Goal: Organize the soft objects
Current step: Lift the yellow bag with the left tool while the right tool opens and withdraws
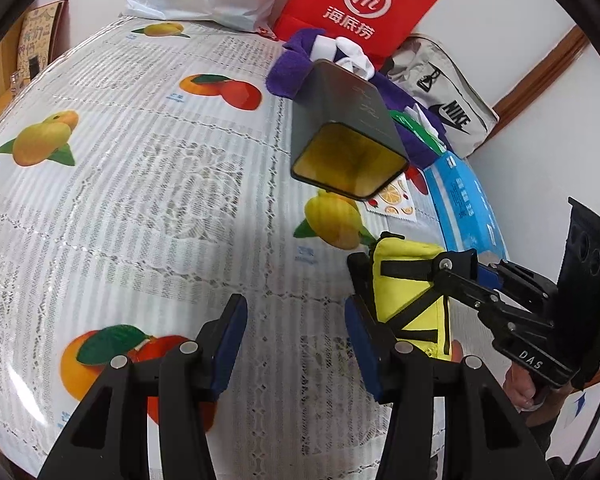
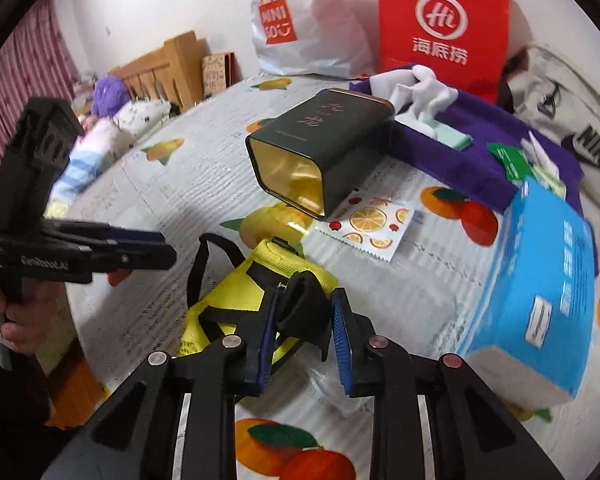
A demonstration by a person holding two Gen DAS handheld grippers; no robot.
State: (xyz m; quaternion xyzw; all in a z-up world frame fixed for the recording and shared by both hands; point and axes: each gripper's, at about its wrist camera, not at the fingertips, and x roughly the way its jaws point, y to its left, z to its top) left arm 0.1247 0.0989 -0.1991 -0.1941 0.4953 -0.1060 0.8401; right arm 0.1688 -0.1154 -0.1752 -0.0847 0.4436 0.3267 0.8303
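Between the right fingers (image 2: 342,320) sits the yellow pouch's (image 2: 228,300) black strap (image 2: 304,304).

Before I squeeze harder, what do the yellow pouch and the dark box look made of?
Yellow pouch: soft woven fabric, matte, black webbing straps; it sags and creases, and looks padded. Dark box: probably metal tin, rigid, satin dark outside, shiny gold inside that reflects light; rounded corners and a rolled rim.

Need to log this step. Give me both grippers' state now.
Left gripper: open, holding nothing.
Right gripper: shut on the black strap of the yellow pouch.
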